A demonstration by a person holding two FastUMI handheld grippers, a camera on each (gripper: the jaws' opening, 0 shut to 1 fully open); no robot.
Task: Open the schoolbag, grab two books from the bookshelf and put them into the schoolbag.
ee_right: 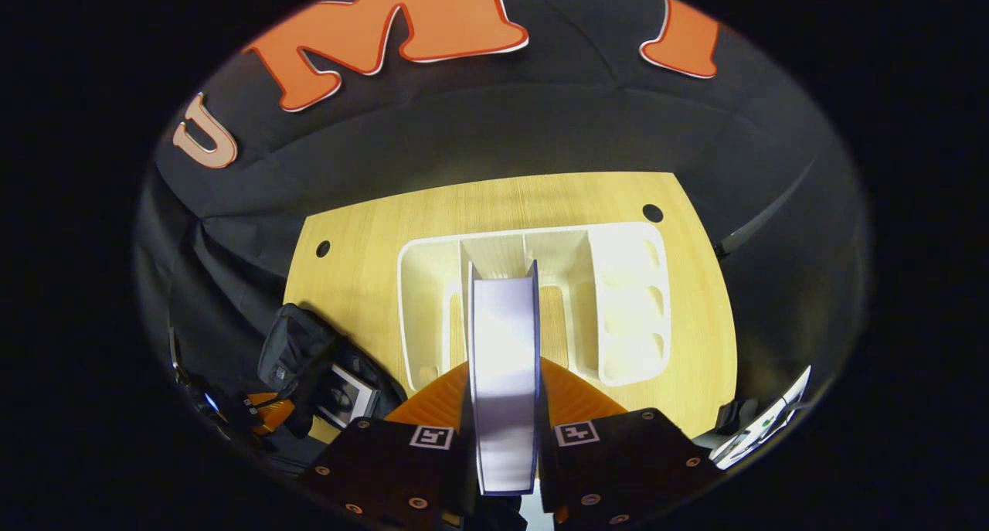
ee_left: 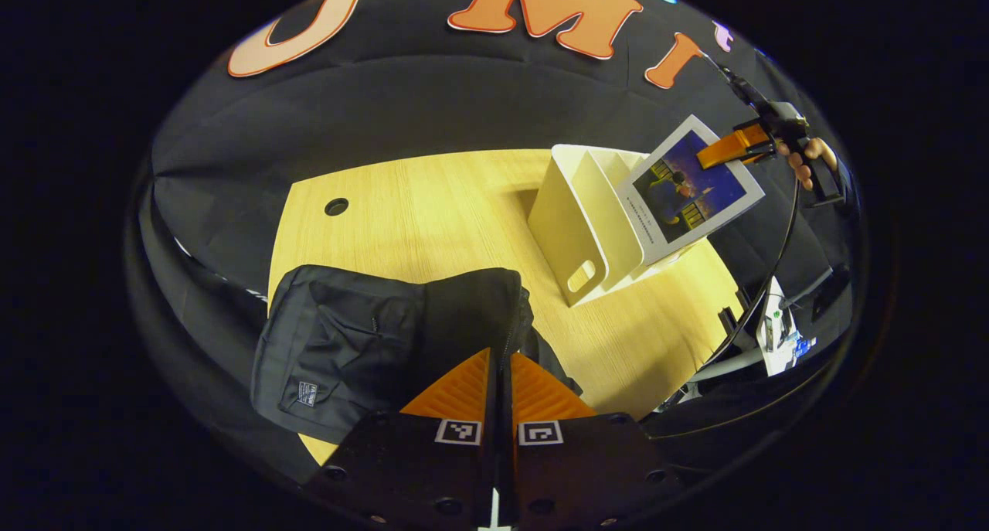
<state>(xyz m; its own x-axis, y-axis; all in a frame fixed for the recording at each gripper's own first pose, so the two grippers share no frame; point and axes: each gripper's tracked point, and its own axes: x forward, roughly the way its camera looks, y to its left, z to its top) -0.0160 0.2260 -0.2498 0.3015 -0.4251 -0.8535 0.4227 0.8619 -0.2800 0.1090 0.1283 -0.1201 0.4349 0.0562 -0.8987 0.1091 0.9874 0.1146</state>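
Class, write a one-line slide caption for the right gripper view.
Right hand-held gripper holds a book above the white bookshelf on the wooden table.

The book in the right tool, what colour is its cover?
Mostly dark blue with a white border, on the book; the left gripper view shows it best.

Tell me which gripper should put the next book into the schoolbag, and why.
Right. The right gripper is already shut on a book, lifted above the bookshelf. The left gripper is shut on the schoolbag, apparently at its opening, so it is better left holding the bag.
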